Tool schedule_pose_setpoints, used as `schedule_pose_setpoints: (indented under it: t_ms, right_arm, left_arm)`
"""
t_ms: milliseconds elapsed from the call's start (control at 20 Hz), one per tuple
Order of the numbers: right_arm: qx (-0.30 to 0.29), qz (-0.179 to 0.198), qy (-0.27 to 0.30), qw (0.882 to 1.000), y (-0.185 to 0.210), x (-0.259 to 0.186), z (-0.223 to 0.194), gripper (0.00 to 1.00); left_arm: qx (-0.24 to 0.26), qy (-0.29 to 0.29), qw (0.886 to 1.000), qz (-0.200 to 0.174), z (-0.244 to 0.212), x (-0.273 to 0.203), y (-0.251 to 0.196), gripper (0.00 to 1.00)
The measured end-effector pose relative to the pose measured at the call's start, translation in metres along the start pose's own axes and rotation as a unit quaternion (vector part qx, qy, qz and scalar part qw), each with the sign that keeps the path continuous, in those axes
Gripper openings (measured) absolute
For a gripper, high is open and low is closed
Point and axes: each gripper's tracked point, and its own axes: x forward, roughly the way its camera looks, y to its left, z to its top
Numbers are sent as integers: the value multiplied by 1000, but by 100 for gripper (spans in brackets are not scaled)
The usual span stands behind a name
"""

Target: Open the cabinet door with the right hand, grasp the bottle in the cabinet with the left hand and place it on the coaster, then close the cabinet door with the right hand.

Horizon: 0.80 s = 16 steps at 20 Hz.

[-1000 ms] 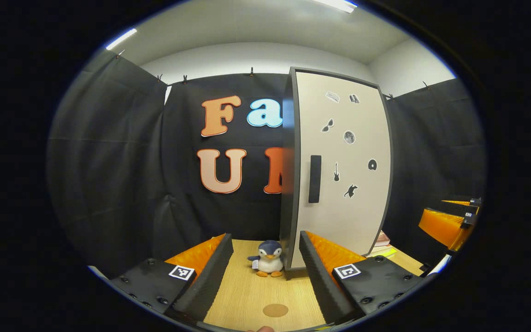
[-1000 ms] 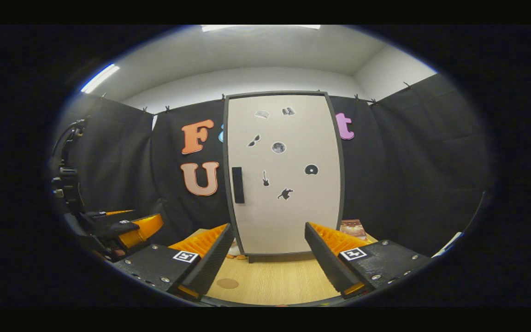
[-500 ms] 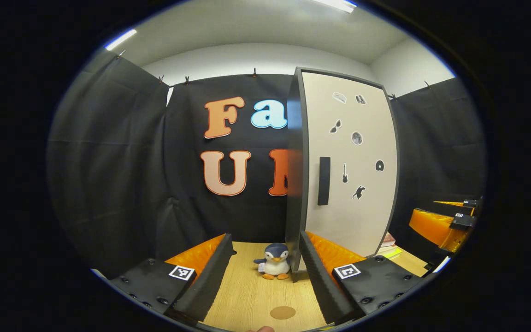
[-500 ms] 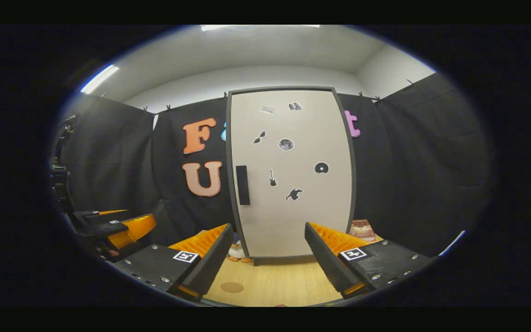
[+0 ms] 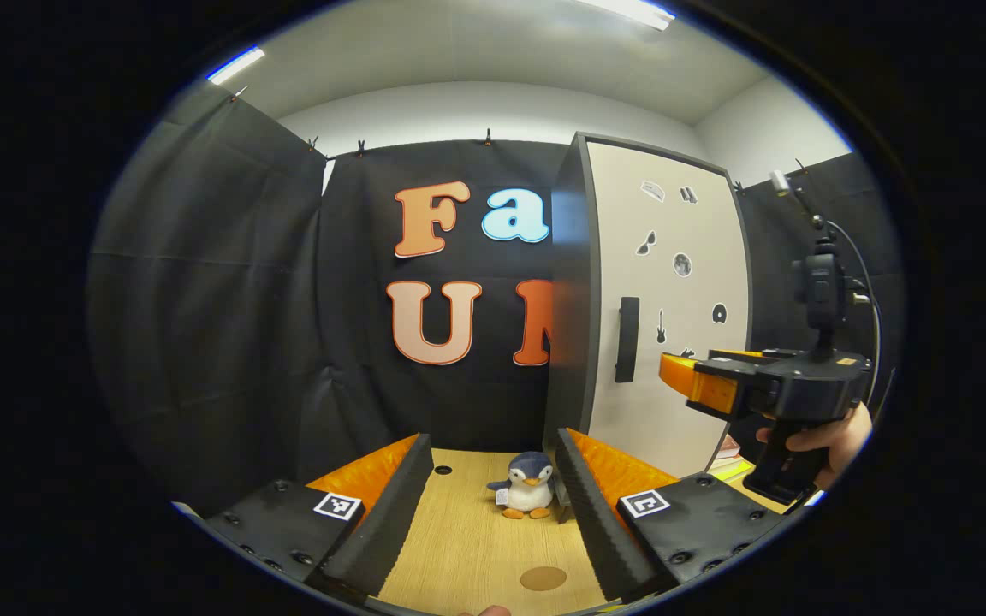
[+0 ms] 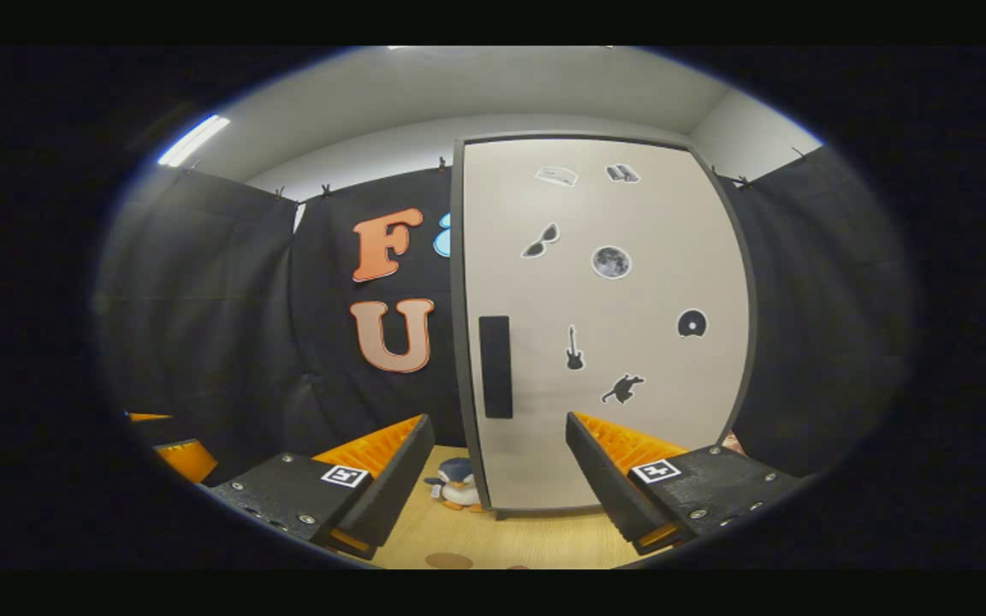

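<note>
- The cabinet point(image 6: 604, 316) stands on the counter point(image 5: 476, 547) with its door point(image 5: 673, 308) closed, so the bottle inside is hidden and I cannot tell where it sits.
- In the left gripper view the cabinet shows at an angle: its dark side panel faces the camera and the pale door, dotted with small stickers, turns away to the right.
- The dark handle point(image 6: 495, 366) runs upright near the door's left edge.
- The coaster point(image 5: 543, 578) lies flat on the counter, low in the left gripper view between the fingers; in the right gripper view only its upper rim shows at the bottom edge.
- A toy penguin point(image 5: 530, 486) sits on the counter just beside the cabinet's left corner; in the right gripper view the left finger partly covers it.
- Books at the cabinet's right foot are mostly blocked and hard to make out.
- The left tongs point(image 5: 493, 505) are open and empty, low over the counter.
- The right tongs point(image 6: 500, 479) are open too, holding nothing, aimed at the door with the handle just above the gap.
- In the left gripper view the right tongs appear farther off at the right, raised in front of the door near the handle, a hand point(image 5: 818, 436) on the grip; whether a fingertip touches the door cannot be told.
- Compared with a second ago, the right tongs have risen and moved closer: the door looks much larger and the handle nearer the centre.
- The left view has swung so the cabinet sits further right; the door has stayed closed.
</note>
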Motion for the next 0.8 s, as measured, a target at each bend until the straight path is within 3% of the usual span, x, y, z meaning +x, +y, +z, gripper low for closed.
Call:
schedule_pose_setpoints:
  t_ms: [500, 600, 700, 750, 800]
  right_arm:
    - [-12, -27, -9, 1000, 4, 97, 17, 96]
    - [-11, -34, -8, 999, 1, 112, 16, 90]
    - [5, -37, -10, 999, -2, 124, 17, 78]
    - [10, -42, -9, 999, -4, 130, 17, 79]
    - [11, -52, -10, 999, -8, 132, 15, 67]
  left_arm:
    - [-11, 28, 1000, -3, -24, 10, 34, 94]
    - [-12, 35, 999, 3, -30, 14, 46, 94]
    - [-12, 39, 999, 11, -34, 17, 56, 94]
    - [-12, 42, 999, 13, -35, 18, 59, 94]
    - [-11, 43, 999, 15, -36, 20, 62, 94]
